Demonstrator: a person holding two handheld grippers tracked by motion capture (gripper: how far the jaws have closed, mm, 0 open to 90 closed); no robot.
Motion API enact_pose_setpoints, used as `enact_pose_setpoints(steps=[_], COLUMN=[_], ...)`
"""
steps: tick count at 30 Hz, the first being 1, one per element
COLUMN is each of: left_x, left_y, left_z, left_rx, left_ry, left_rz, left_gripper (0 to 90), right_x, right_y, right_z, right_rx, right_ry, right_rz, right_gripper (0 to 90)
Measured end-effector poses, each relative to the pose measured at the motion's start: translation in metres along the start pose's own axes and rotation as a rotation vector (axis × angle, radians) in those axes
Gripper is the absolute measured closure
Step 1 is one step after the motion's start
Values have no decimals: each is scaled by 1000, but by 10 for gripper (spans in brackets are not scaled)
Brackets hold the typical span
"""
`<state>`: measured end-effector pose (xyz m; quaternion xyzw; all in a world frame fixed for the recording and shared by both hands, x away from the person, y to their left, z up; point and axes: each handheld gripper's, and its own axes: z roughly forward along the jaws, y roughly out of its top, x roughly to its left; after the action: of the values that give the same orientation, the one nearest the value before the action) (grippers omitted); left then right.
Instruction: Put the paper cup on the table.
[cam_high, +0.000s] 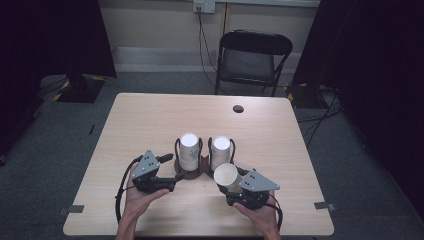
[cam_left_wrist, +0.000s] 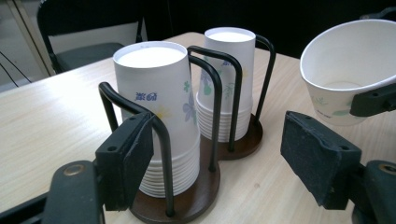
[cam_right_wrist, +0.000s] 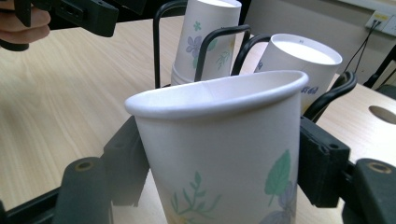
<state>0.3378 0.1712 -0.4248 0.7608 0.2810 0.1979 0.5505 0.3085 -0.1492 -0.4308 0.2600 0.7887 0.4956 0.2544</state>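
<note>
The right gripper (cam_high: 239, 181) has its jaws clamped on a single paper cup (cam_right_wrist: 219, 154); the left gripper (cam_left_wrist: 219, 158) gapes wide, holding nothing, apparently near the left cup stack (cam_left_wrist: 159, 112) on the tabletop (cam_high: 150, 120)

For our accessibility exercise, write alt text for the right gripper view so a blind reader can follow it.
A single paper cup with a leaf print, mouth up, is clamped between the right gripper's two black jaws. Behind it on the wooden table stand two stacks of upside-down cups in black wire holders; the left gripper is at top left.
</note>
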Motion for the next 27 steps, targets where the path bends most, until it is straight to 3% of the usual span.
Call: enact_pose_setpoints(steps=[4,9,13,18,20,22,23,25,27], left_x=[2,5,9,9,10,7,7,4,4], left_y=[-7,-14,-20,-26,-30,-33,-33,-38,-40], left_z=[-3,-6,-6,-5,-5,-7,-7,-10,-10], left_rx=[-20,-36,-26,-12,-18,-9,-9,-22,-21], left_ry=[9,32,66,95,106,163,163,230,237], left_rz=[-22,-32,-39,-39,-51,-49,-49,-45,-51], left_gripper=[209,169,166,155,155,155,155,154,154], right_x=[-2,-7,-21,-31,-40,-51,-55,-63,-67], right_y=[-3,-8,-12,-13,-14,-15,-15,-16,-17], right_z=[-2,-6,-12,-16,-19,-21,-22,-22,-22], right_rx=[-1,-7,-19,-28,-53,-73,-77,-80,-80], right_ry=[6,-25,-60,-92,-111,-137,-146,-172,-186], right_rz=[30,57,104,119,154,185,195,211,222], right_gripper=[293,295,296,294,295,295,295,295,295])
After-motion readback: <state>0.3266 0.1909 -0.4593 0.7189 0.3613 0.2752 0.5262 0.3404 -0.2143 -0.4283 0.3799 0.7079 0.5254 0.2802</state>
